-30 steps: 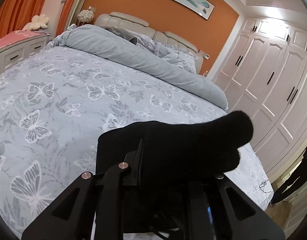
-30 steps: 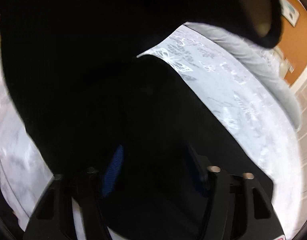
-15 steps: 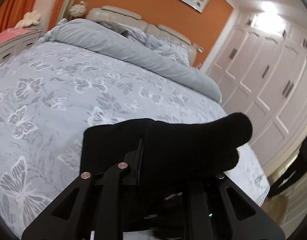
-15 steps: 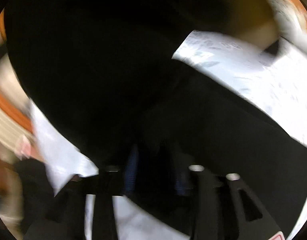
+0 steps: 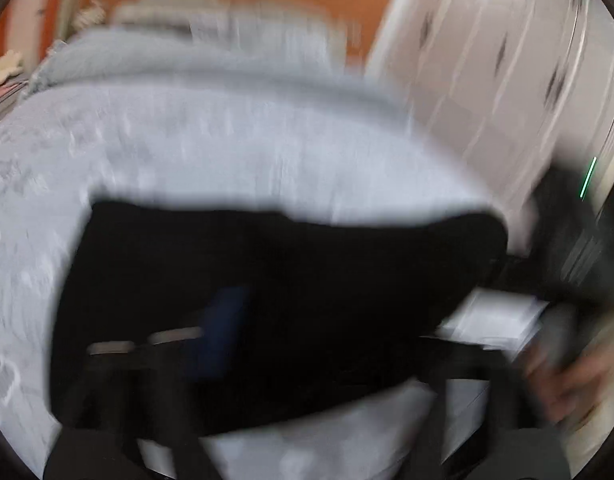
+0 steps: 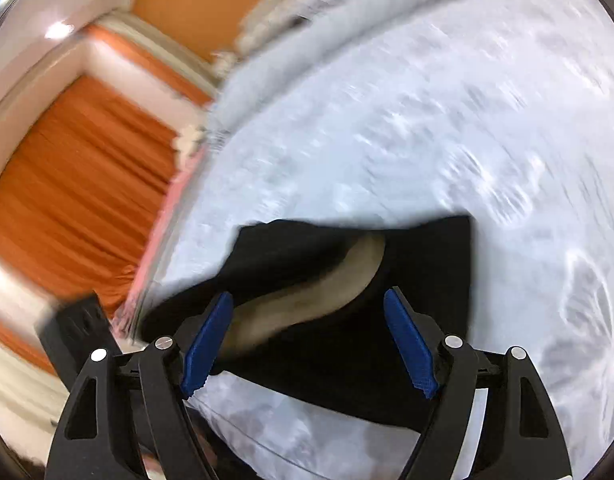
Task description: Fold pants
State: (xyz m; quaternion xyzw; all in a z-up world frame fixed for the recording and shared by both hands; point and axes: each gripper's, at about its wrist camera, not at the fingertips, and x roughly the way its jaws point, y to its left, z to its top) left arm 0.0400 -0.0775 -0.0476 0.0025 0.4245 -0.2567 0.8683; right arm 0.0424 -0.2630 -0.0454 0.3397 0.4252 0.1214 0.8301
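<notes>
The black pants (image 6: 423, 264) lie folded on the bed near its front edge, with a tan lining (image 6: 327, 292) showing at the opening. My right gripper (image 6: 307, 344) is open just above them, its blue pads (image 6: 407, 344) apart and holding nothing. In the blurred left wrist view the pants (image 5: 307, 300) fill the lower middle. My left gripper (image 5: 319, 352) hovers over them; one blue pad (image 5: 223, 328) shows, and the blur hides how its jaws stand.
The bed has a grey butterfly-print cover (image 6: 427, 120) and a rolled grey duvet (image 5: 187, 64) by the headboard. Orange curtains (image 6: 67, 176) hang to the left. White wardrobe doors (image 5: 507, 60) stand to the right. A hand (image 5: 567, 384) shows at lower right.
The right gripper has let go of the pants and pulled back, now open. The pants have dropped flat onto the bed. Both cameras are swinging fast, the left one blurred.
</notes>
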